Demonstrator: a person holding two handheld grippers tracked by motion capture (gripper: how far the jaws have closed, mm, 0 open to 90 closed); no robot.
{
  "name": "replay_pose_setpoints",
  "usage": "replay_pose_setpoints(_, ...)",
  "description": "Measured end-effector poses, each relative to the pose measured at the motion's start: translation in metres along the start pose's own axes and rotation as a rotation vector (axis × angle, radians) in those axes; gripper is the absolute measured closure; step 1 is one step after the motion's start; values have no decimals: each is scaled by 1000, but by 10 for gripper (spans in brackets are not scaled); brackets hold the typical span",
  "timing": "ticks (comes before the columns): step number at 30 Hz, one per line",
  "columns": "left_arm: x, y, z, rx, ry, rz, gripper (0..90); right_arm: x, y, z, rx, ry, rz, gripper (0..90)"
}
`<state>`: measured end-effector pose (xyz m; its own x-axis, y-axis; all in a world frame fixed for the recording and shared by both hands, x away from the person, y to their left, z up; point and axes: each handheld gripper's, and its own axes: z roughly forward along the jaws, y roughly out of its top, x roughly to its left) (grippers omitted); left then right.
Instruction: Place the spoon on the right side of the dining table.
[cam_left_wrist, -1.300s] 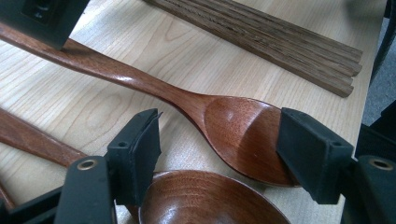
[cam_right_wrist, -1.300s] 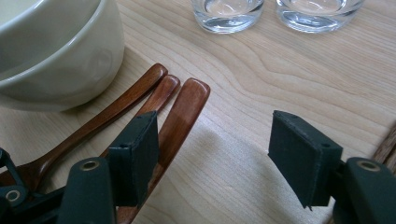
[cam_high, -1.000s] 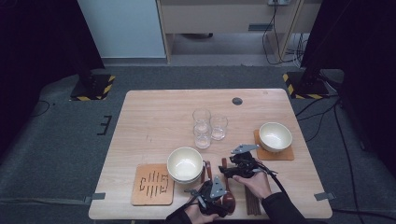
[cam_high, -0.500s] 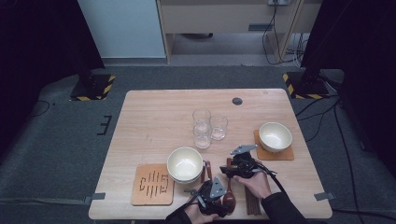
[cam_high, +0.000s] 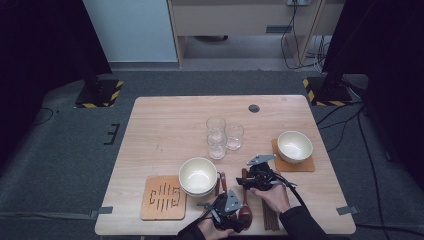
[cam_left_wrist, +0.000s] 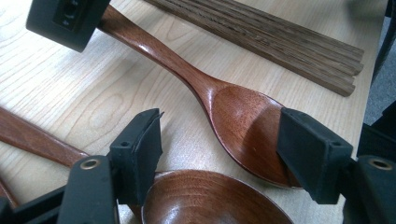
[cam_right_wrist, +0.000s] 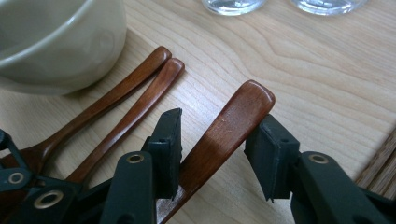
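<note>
Since the earlier frame both hands stayed put; only the right gripper (cam_right_wrist: 212, 149) jaws have been closing round the wooden spoon (cam_right_wrist: 224, 135) handle, w/ a small gap left on each side. Left gripper (cam_left_wrist: 219, 154) is half open, its right pad touching the spoon's bowl. Spoon lies flat on the table (cam_high: 165, 125), between the cream bowl (cam_high: 198, 175) & the chopsticks (cam_left_wrist: 261, 32).

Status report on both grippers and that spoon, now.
Right gripper closing around spoon handle, small gaps left. Left gripper open, straddling spoon bowl. Chopsticks lie alongside, clear.
</note>
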<state>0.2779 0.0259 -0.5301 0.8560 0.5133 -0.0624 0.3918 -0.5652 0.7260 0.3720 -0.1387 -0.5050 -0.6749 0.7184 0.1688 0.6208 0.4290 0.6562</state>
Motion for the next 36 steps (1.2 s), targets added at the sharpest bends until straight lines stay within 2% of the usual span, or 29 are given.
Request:
replay_pose_setpoints(9, 2, 1, 1, 0, 15, -19, 292, 0, 2, -6, -42, 25, 15, 606)
replay_pose_setpoints(14, 5, 2, 1, -3, 20, -31, 290, 0, 4, -10, -90, 43, 10, 634)
replay_pose_setpoints(21, 6, 2, 2, -8, 23, -45, 288, 0, 6, -16, -127, 67, 19, 658)
replay_pose_setpoints(36, 9, 3, 2, -17, 27, -61, 288, 0, 9, -28, -188, 124, 43, 707)
